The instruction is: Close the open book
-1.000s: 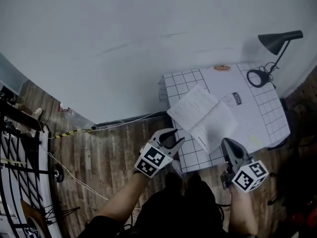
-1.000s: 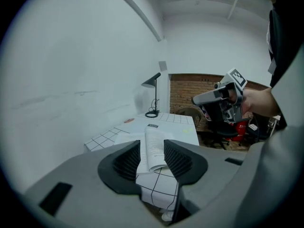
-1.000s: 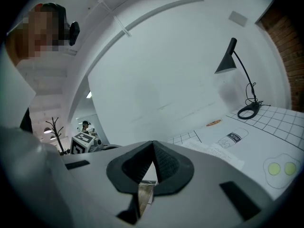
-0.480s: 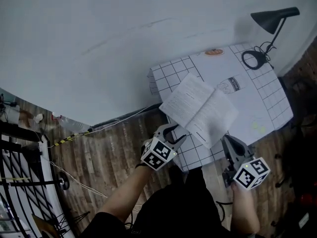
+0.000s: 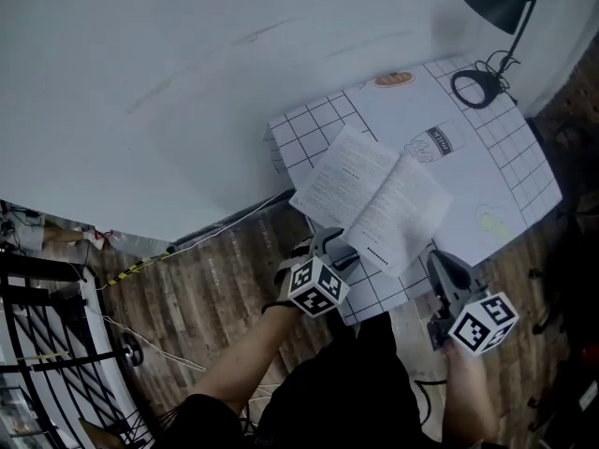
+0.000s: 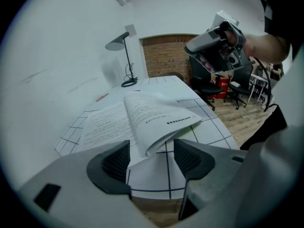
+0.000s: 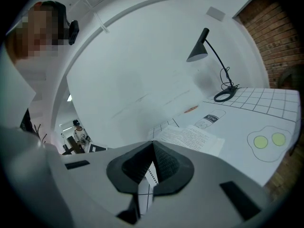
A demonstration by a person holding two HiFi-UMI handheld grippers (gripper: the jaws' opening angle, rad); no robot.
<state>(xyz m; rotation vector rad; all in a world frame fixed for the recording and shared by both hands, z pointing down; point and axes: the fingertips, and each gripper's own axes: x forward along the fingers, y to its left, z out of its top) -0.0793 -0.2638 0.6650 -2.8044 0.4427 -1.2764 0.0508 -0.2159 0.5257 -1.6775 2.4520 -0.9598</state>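
The open book [image 5: 370, 199] lies slantwise on the white gridded table mat [image 5: 505, 176], its right-hand pages bowed up [image 6: 156, 120]. My left gripper [image 5: 334, 248] is at the table's near edge, just short of the book's near corner. Its jaws have just been opening and stand wide [image 6: 151, 148], with nothing pressed between them; the book's edge lies just beyond them. My right gripper [image 5: 440, 262] hovers near the table's front edge, right of the book, apart from it. Its pads meet at the tips [image 7: 153, 146] and it holds nothing.
A black desk lamp [image 5: 510, 3] with a ring base [image 5: 475, 87] stands at the table's far right corner. The mat bears printed pictures [image 5: 430, 143]. A white wall runs behind; wooden floor, a cable [image 5: 215, 227] and a black rack [image 5: 37, 344] lie left.
My left gripper has come closer to the book's near corner and rolled, with its jaws spread wider. The right gripper has sunk a little by the table's front edge.
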